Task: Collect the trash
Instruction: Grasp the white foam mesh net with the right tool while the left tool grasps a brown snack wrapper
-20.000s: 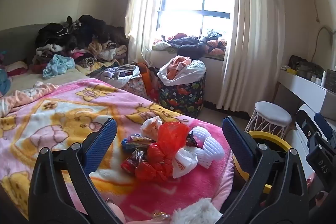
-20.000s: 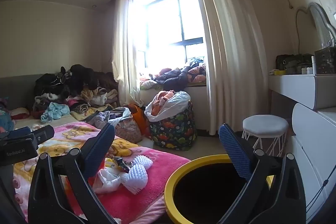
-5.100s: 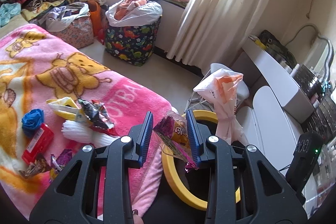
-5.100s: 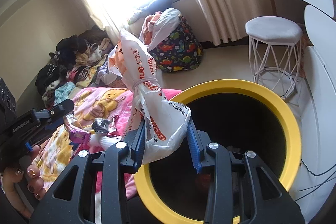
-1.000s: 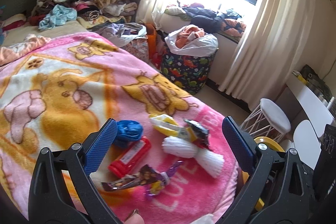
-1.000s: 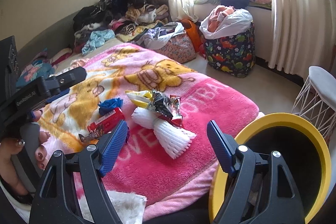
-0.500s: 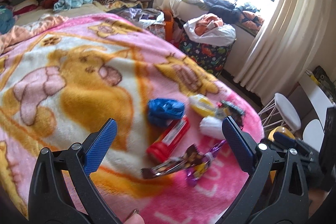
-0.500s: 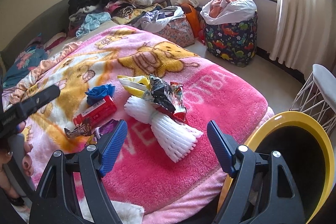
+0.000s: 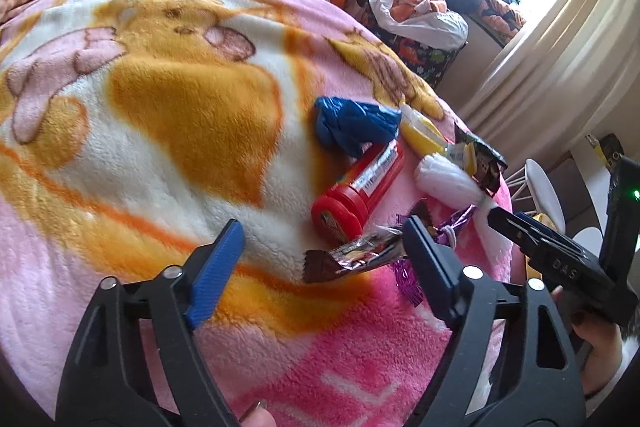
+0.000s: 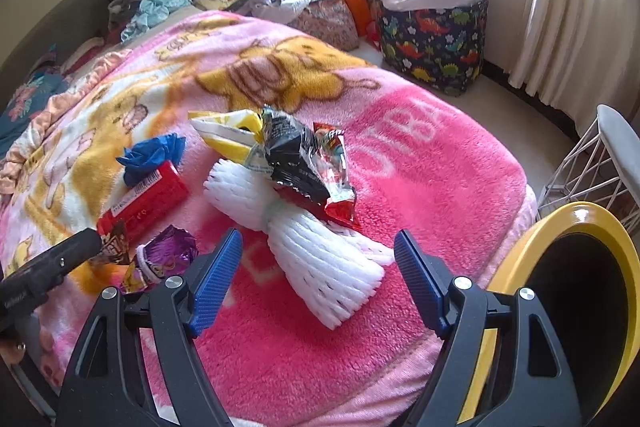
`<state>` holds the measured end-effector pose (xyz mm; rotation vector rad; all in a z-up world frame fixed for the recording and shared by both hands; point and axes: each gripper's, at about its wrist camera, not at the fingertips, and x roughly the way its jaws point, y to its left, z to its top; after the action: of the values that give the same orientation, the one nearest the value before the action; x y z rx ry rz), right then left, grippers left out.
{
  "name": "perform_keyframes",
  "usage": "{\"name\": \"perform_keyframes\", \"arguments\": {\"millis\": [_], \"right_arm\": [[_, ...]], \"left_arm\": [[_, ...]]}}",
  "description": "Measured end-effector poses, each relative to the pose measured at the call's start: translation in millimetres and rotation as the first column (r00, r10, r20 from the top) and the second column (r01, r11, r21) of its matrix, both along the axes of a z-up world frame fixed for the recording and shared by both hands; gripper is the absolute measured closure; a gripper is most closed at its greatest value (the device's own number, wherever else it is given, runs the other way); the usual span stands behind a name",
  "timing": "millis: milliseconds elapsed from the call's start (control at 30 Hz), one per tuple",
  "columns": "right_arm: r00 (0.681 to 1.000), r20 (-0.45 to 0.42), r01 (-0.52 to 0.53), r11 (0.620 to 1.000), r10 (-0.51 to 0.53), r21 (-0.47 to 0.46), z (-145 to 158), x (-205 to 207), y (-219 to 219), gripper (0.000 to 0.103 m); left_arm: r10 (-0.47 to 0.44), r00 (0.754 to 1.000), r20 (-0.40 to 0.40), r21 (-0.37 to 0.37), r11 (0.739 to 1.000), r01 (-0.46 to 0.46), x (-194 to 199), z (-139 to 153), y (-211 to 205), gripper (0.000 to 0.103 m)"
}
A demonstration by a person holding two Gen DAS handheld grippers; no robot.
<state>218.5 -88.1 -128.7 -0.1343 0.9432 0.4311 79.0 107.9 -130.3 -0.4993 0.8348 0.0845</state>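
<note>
We found the left gripper point(image 9: 320, 259) low over the pink blanket point(image 9: 160, 131), its jaws well apart but just narrowed from their widest, with nothing pressed between the pads. A brown-and-silver wrapper point(image 9: 352, 255) lay flat between the jaws, nearer the right-hand finger and reaching up to it; we could not tell whether the pad touched it. Its long axis ran across the gripper, from jaw to jaw, the crimped brown end toward the left finger. Just ahead of the fingertips lay a red tube point(image 9: 360, 191), its long axis slanting away and to the right, its round cap end nearest the gripper. Beyond its far end sat a crumpled blue bag point(image 9: 356, 125). A purple foil wrapper point(image 9: 452, 227) lay right of the right-hand finger. The right gripper point(image 10: 318, 273) also stood wide, empty, above the blanket. A white foam net point(image 10: 312, 239), pinched at its middle, lay between and ahead of its jaws, its long axis running from far-left to near-right, the wider flared end close under the fingertips. A black-and-red snack packet point(image 10: 308, 163) and a yellow packet point(image 10: 232, 135) lay at its far end. The yellow-rimmed bin point(image 10: 528, 247) stood right of the right-hand finger, off the bed's edge.
</note>
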Motion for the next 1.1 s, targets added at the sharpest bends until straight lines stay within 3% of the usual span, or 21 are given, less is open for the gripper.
{"name": "perform_keyframes", "arguments": {"millis": [133,233,400,500,733,867,1000,1100], "right_arm": [[0.999,-0.035,0.005,1.0,-0.006,-0.025,-10.5,6.8,4.4,0.028],[0.999,-0.054,-0.005,0.998,0.002,-0.063,-19.2,9.6,8.8,0.034],[0.999,-0.041,-0.031,0.996,0.028,-0.083,-22.7,4.4,9.6,0.066],[0.999,-0.05,-0.021,0.999,0.019,-0.033,-17.5,-1.3,2.4,0.076],[0.998,-0.059,-0.026,0.997,0.03,0.076,-4.6,-24.1,-9.2,0.083],[0.998,-0.054,-0.033,0.994,0.039,0.105,0.9,-36.0,-12.2,0.085],[0.998,-0.047,-0.036,0.991,0.042,0.127,5.4,-45.3,-14.3,0.086],[0.998,-0.036,-0.036,0.989,0.042,0.143,9.3,-48.6,-16.2,0.086]], "left_arm": [[-0.016,1.0,-0.003,0.002,1.0,0.016,0.6,-1.3,-3.8,0.035],[-0.022,1.0,-0.007,0.0,1.0,0.022,0.6,-1.2,-5.2,0.038],[-0.035,0.999,-0.012,-0.002,0.999,0.035,1.3,-1.1,-8.2,0.045],[-0.043,0.999,-0.015,-0.001,0.999,0.043,2.9,-0.8,-10.2,0.046],[-0.069,0.997,-0.024,-0.002,0.998,0.069,5.4,-2.2,-19.9,0.059],[-0.08,0.996,-0.025,-0.002,0.997,0.08,5.5,-1.2,-23.3,0.079],[-0.1,0.995,-0.02,0.007,0.995,0.1,5.5,3.2,-28.5,0.09],[-0.12,0.993,-0.011,0.014,0.993,0.12,5.6,7.4,-33.7,0.09]]}}
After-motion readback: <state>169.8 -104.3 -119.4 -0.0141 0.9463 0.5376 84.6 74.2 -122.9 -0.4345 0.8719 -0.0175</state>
